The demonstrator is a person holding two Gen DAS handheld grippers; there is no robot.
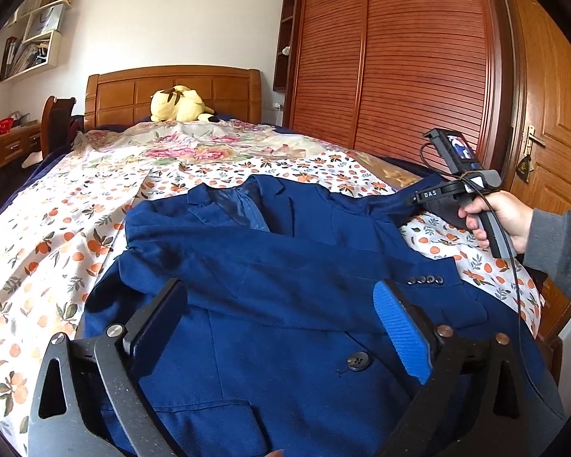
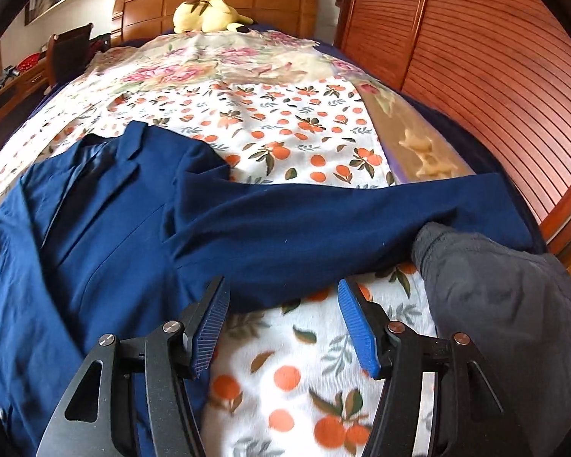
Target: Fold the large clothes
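Observation:
A navy blue blazer (image 1: pixel 270 251) lies face up on the orange-print bedspread (image 1: pixel 57 251), collar toward the headboard. One sleeve is folded across its front, cuff buttons (image 1: pixel 424 280) at the right. My left gripper (image 1: pixel 279 291) stands wide open just above the blazer's front, with nothing between the pads. In the right wrist view the blazer's other sleeve (image 2: pixel 323 221) stretches out to the right over the bedspread (image 2: pixel 293 373). My right gripper (image 2: pixel 283 289) is open at that sleeve's near edge, holding nothing. A hand (image 1: pixel 491 217) holds that gripper's handle at the bed's right side.
A yellow plush toy (image 1: pixel 179 104) sits by the wooden headboard (image 1: pixel 171 91). A slatted wardrobe (image 1: pixel 392 53) and a door (image 1: pixel 552 144) stand close on the right. A desk and chair (image 1: pixel 55 118) are at the left. A grey cuffed sleeve (image 2: pixel 495 289) covers the blazer sleeve's end.

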